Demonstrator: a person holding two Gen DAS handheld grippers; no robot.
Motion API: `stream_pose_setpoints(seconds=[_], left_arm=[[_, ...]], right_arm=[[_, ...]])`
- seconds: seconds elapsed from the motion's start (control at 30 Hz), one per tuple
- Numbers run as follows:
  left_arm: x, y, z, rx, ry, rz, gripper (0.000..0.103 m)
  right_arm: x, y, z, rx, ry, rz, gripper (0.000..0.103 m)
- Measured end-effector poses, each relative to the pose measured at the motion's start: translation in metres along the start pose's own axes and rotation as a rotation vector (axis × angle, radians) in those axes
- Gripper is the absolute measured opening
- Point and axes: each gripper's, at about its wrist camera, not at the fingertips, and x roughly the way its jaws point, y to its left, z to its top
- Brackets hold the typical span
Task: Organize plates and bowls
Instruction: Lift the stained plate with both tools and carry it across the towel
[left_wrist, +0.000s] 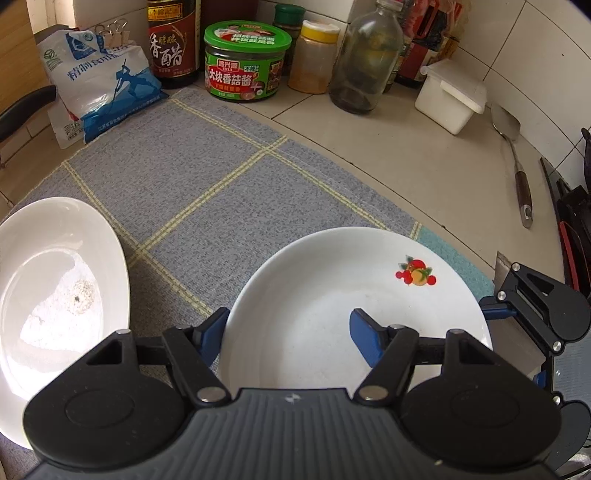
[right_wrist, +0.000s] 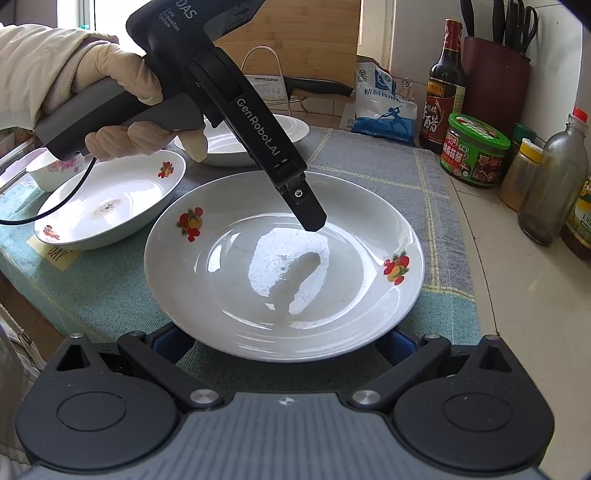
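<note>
A white plate with fruit prints (right_wrist: 284, 266) lies on the grey checked cloth (right_wrist: 369, 155); it also shows in the left wrist view (left_wrist: 332, 295). My left gripper (left_wrist: 288, 334) is open, one finger outside the plate's near-left rim and one over its inside; its finger (right_wrist: 306, 210) hangs over the plate in the right wrist view. My right gripper (right_wrist: 284, 343) is open, its fingers mostly hidden under the plate's near rim. A second fruit plate (right_wrist: 110, 199), a plain white plate (right_wrist: 236, 140) (left_wrist: 55, 288) and a small flowered bowl (right_wrist: 51, 170) sit to the left.
Jars, bottles and a salt bag (left_wrist: 99, 81) line the back wall beyond the cloth. A white box (left_wrist: 450, 96) and a metal spatula (left_wrist: 513, 162) lie on the tiled counter at right. A knife holder (right_wrist: 495, 77) stands at the back.
</note>
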Motion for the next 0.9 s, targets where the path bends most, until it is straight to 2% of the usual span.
stream_pose_setpoints(seconds=[0.4, 0.9], left_arm=[[-0.005, 0.003, 0.021, -0.004, -0.046, 0.016, 0.069], [0.026, 0.024, 0.066, -0.022, -0.095, 0.053, 0.069]], right_arm=[[0.005, -0.019, 0.018, -0.040, -0.012, -0.005, 0.103], [0.039, -0.071, 0.045, -0.075, -0.018, 0.001, 0.103]])
